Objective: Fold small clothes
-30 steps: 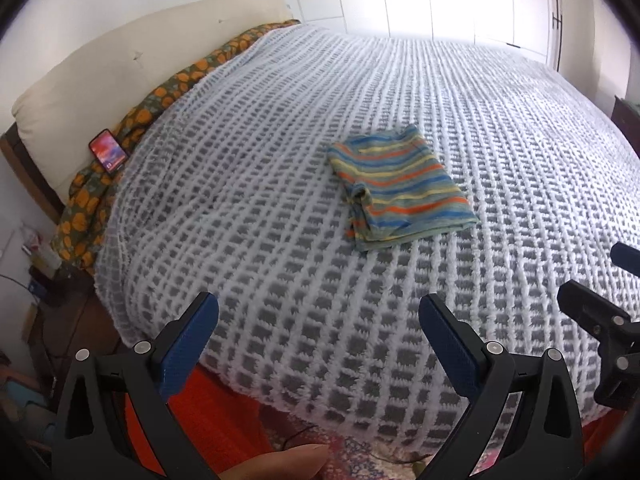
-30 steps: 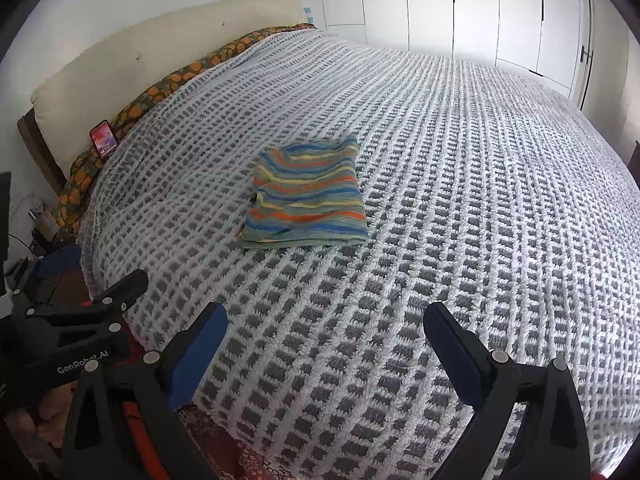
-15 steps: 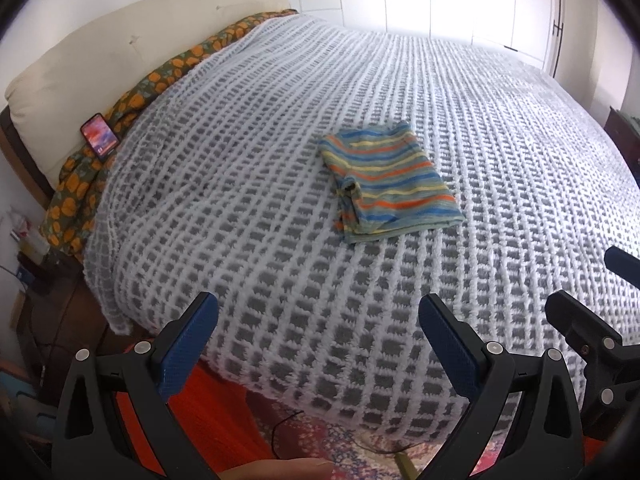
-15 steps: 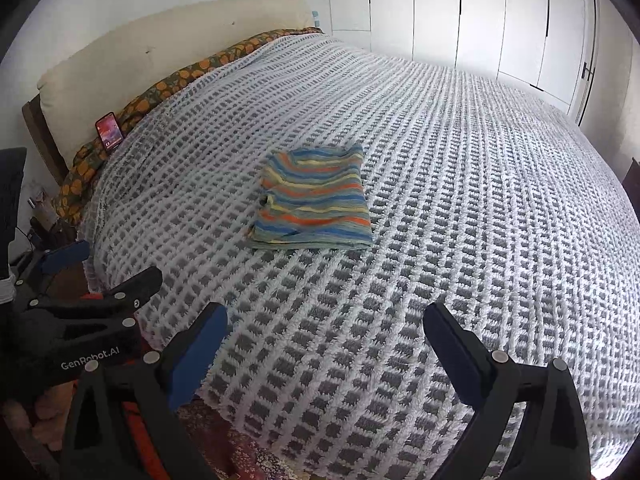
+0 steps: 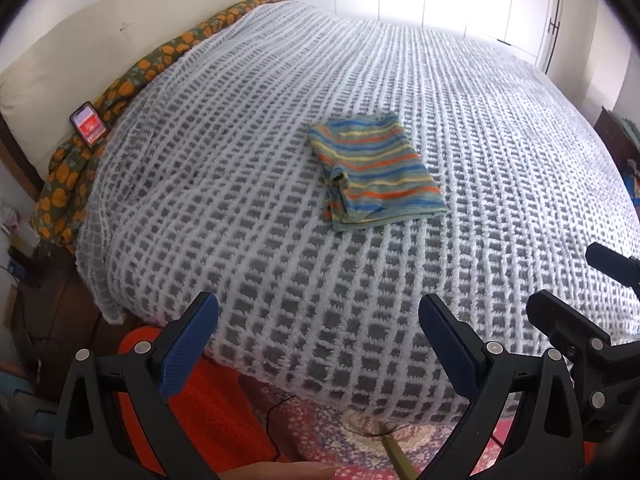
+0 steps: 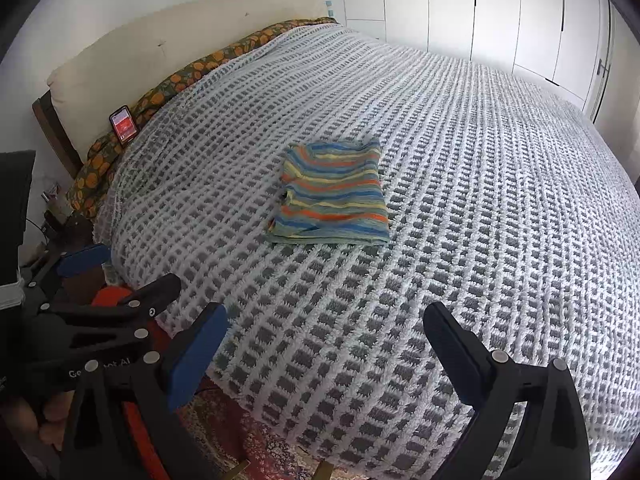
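Observation:
A small striped garment [image 5: 374, 172], blue, orange, yellow and green, lies folded into a rough rectangle on the grey-and-white checked bedspread [image 5: 280, 272]; it also shows in the right wrist view [image 6: 334, 194]. My left gripper [image 5: 318, 320] is open and empty, held back over the bed's near edge, well short of the garment. My right gripper [image 6: 326, 330] is open and empty, also near the bed's front edge. The left gripper appears at the left of the right wrist view [image 6: 104, 300], and the right gripper at the right of the left wrist view [image 5: 580, 320].
A cream headboard cushion [image 5: 112, 40] and an orange-patterned cloth [image 5: 120, 92] run along the bed's left side, with a phone [image 5: 89, 123] leaning there. White wardrobe doors [image 6: 480, 16] stand behind the bed. A red patterned rug [image 5: 320, 432] lies below the front edge.
Both grippers have drawn back and up from the bed, so the garment looks smaller and farther, and more floor shows below. The garment has not moved. Both stay open.

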{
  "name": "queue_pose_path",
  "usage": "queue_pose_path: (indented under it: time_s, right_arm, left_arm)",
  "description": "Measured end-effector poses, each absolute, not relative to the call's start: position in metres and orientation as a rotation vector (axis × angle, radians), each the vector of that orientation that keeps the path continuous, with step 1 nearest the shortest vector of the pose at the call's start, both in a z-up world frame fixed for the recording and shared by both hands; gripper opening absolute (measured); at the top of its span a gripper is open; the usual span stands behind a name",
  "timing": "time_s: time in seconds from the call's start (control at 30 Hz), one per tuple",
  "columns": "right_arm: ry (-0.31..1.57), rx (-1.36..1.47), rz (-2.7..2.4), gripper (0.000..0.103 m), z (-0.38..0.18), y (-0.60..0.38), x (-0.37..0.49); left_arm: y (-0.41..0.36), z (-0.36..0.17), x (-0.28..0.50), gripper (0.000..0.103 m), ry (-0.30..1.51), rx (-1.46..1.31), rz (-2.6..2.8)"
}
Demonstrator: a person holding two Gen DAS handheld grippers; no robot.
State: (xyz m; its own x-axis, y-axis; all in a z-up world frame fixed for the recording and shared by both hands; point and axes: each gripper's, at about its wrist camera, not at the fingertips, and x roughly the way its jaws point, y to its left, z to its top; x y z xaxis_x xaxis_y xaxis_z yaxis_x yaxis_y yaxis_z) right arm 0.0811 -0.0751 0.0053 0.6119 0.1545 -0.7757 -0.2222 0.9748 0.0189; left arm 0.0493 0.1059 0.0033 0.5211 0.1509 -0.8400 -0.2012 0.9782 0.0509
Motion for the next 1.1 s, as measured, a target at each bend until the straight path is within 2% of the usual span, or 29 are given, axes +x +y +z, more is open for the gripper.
queue_pose_path:
  time_s: [0.37,1.1]
  right_arm:
    - [0.879,-0.102,0.235,0.098,0.022,-0.068,0.077]
    - [0.888,-0.111,0.243,0.098,0.02,-0.067,0.081]
  left_arm:
    - [0.112,0.027,0.043,0.101,0.975,-0.051,0.235]
    - [0.111,0.025,0.043,0.101,0.97,-0.033,0.255]
